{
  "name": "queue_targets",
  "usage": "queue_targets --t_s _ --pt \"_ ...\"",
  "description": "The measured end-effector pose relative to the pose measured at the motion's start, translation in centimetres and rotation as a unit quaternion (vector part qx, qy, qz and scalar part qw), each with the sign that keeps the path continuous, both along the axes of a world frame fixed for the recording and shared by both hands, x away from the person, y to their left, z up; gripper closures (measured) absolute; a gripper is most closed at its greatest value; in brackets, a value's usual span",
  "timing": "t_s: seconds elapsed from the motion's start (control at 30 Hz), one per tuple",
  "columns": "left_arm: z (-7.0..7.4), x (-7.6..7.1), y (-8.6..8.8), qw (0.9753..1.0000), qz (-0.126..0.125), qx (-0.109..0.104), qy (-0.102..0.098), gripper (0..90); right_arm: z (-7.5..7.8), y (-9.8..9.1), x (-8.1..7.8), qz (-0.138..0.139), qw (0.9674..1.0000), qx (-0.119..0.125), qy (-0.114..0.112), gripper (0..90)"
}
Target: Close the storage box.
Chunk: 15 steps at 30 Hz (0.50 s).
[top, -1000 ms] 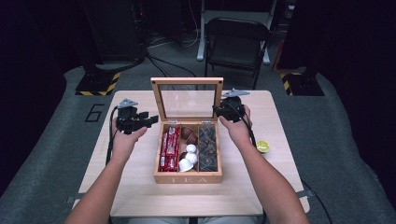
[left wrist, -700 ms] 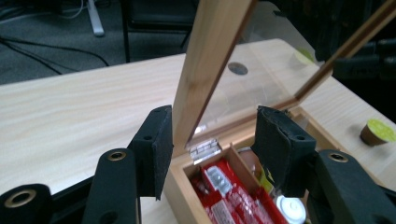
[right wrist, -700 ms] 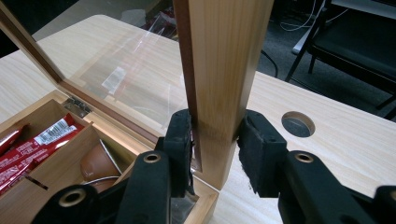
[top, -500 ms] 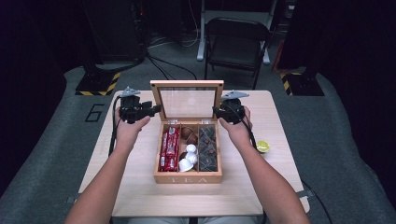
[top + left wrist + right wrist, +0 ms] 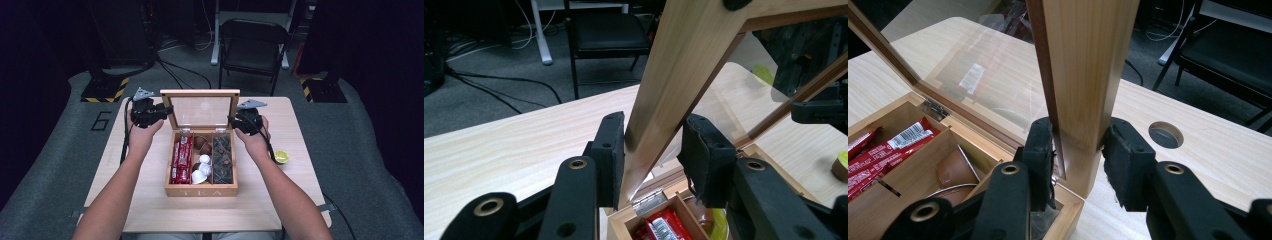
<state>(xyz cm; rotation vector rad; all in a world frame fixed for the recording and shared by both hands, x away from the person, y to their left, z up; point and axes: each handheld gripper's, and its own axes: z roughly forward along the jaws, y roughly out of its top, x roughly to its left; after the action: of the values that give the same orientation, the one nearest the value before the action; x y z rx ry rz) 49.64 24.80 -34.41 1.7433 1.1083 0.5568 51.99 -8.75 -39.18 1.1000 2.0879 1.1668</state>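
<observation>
A wooden tea box (image 5: 200, 190) stands mid-table, its glass-paned lid (image 5: 202, 111) upright. Red packets (image 5: 181, 160), brown and white capsules (image 5: 201, 161) and dark packets (image 5: 222, 159) fill its three compartments. My left gripper (image 5: 167, 111) is at the lid's left edge. In the left gripper view (image 5: 651, 145) its jaws have just been closing, and the wooden lid frame (image 5: 674, 75) sits between the pads. My right gripper (image 5: 232, 122) is shut on the lid's right edge, and both pads press the frame post (image 5: 1083, 75) in the right gripper view (image 5: 1078, 145).
A small yellow-green item (image 5: 281, 156) lies on the table (image 5: 150, 200) to the right of the box. A round hole (image 5: 1165, 134) pierces the tabletop near the right gripper. A dark chair (image 5: 252, 42) and cables stand on the floor behind the table.
My left gripper has risen and moved in to the lid's left edge, and its jaws have closed around the frame. The right gripper and the lid have stayed put.
</observation>
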Motion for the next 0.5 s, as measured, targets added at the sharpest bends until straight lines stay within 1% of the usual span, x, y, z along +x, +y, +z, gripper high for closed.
queue_targets --t_s 0.13,0.23,0.3,0.4,0.5 --pt "0.0 -0.2 0.1 1.0 -0.001 -0.001 0.001 61.9 -0.1 -0.1 -0.1 -0.001 1.0 0.003 -0.001 64.3" --pt "-0.1 -0.4 0.1 1.0 -0.004 -0.003 0.0 62.1 -0.1 -0.2 -0.3 -0.002 0.9999 0.016 0.006 63.4" --pt "-0.2 -0.6 0.1 1.0 -0.005 -0.005 -0.002 62.0 0.0 -0.4 -0.6 -0.001 0.9997 0.023 0.004 62.1" --pt "-0.2 -0.9 0.1 1.0 -0.005 -0.003 -0.002 61.9 0.4 -0.6 -0.9 0.003 0.9993 0.037 0.003 58.5" --pt "-0.2 -1.1 0.2 0.9999 -0.01 -0.003 0.002 61.5 1.0 -0.6 -1.5 0.006 0.9993 0.037 -0.006 58.3"
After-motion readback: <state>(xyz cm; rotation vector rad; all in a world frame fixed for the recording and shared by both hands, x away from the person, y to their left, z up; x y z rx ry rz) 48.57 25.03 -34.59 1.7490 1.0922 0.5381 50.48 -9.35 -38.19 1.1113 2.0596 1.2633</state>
